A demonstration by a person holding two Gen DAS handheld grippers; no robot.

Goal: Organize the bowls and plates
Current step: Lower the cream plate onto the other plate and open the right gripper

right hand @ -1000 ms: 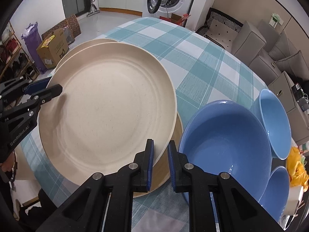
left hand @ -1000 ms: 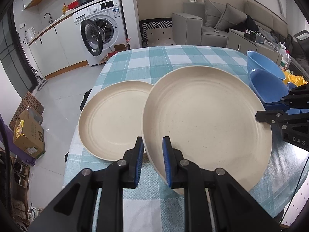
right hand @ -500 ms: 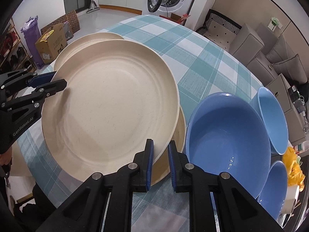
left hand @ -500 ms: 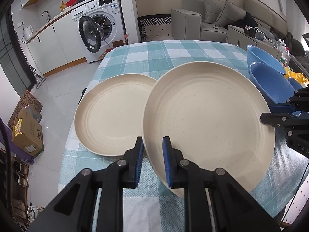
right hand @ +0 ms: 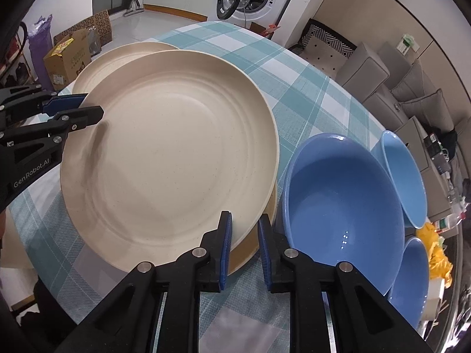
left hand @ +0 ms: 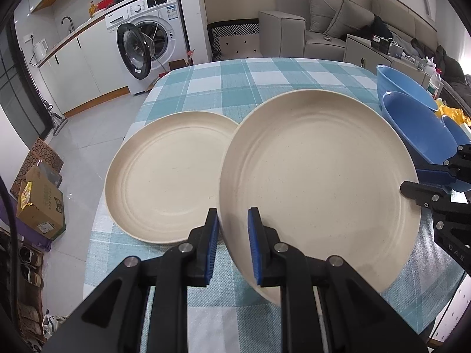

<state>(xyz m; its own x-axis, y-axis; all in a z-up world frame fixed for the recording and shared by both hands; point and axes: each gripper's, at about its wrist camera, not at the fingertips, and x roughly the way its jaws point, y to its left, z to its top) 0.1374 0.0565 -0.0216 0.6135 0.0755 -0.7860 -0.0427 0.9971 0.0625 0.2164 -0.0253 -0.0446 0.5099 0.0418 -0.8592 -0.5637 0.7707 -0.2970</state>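
The left gripper (left hand: 232, 244) has its blue-padded fingers (left hand: 212, 245) drawn narrow and clamped on the near-left rim of a large round beige plate (left hand: 318, 176), one pad inside the rim and one under it. On the opposite side, the right gripper (right hand: 245, 247) straddles the same plate's rim. Its jaws have just been opening a little with the rim between them, and its left pad lies against the plate's inside. Whether the pair is pressing on the rim I cannot tell. The plate hangs between the two grippers, lifted off the table and tilted, its left edge overlapping a second round beige plate (left hand: 167, 176) that lies flat on the teal-and-white checked tablecloth (left hand: 250, 79), towards the left edge of the table. Under the held plate's right side, a tan crescent (right hand: 256, 253) shows that looks like the rim of another plate on the cloth. Just right of it sits a large blue bowl (right hand: 344, 206), with a smaller blue bowl (right hand: 403, 176) on its far side and another blue bowl (right hand: 412, 279) on its near right. All three stand close together. Beyond the table are a white washing machine (left hand: 153, 38) with its door open and a grey sofa (left hand: 323, 29). A cardboard box (left hand: 41, 206) sits on the floor to the left.
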